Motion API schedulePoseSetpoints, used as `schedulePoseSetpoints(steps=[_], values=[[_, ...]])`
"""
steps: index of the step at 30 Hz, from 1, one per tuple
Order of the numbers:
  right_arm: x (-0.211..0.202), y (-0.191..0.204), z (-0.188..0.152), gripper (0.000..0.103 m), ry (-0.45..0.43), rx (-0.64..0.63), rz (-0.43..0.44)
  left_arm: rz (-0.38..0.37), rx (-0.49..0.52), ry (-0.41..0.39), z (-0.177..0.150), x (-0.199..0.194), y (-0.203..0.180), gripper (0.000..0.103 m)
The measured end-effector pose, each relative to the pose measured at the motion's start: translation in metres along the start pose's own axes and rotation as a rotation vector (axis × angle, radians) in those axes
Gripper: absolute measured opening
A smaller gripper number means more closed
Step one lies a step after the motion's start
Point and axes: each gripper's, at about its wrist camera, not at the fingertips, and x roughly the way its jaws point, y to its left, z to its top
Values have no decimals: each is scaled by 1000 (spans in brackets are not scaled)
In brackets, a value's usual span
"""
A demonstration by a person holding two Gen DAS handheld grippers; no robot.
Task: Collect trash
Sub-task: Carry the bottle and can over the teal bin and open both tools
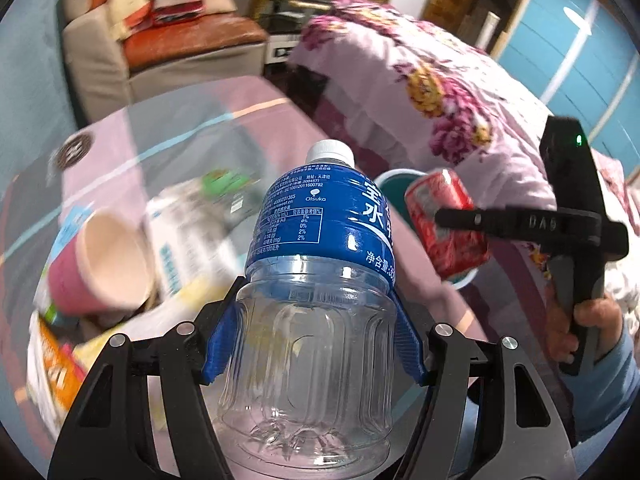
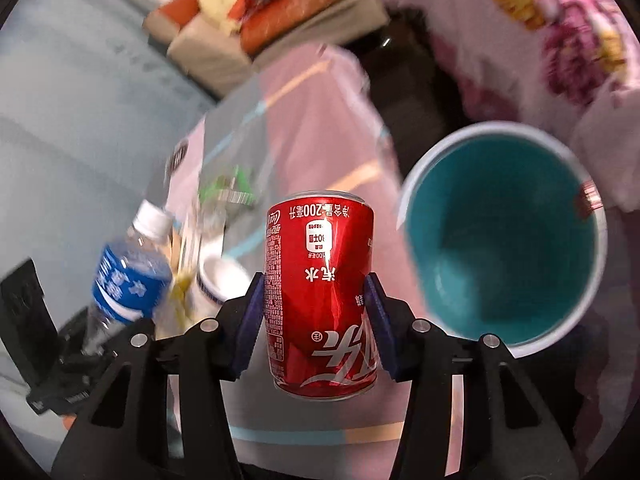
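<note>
My left gripper is shut on a clear plastic bottle with a blue label and white cap, held above the pink table. The bottle also shows at the left of the right wrist view. My right gripper is shut on a dented red soda can, held upside down. The can also shows in the left wrist view, in front of the teal bin. The teal bin with a white rim stands open just right of the can, beside the table.
On the pink table lie a pink paper cup, white wrappers, an orange pack and a green-topped package. A floral quilt covers the bed at right. A beige sofa stands behind.
</note>
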Motion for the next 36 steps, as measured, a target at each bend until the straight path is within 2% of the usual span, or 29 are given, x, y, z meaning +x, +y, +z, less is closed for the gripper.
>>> schedulePoseSetpoints(steps=[7, 12, 18, 26, 34, 36], values=[[-44, -55, 17, 47, -116, 58, -90, -54, 132, 59, 38, 50, -69, 67], [-51, -96, 16, 47, -117, 110, -126, -69, 218, 155, 53, 106, -119, 67], [-40, -125, 15, 47, -83, 152, -134, -65, 250, 247, 58, 161, -150, 68], [-33, -138, 15, 47, -63, 156, -132, -56, 233, 255, 55, 178, -151, 70], [-27, -136, 13, 47, -47, 142, -131, -26, 205, 184, 57, 161, -141, 73], [-25, -135, 14, 47, -40, 141, -135, -2, 199, 161, 57, 155, -138, 92]])
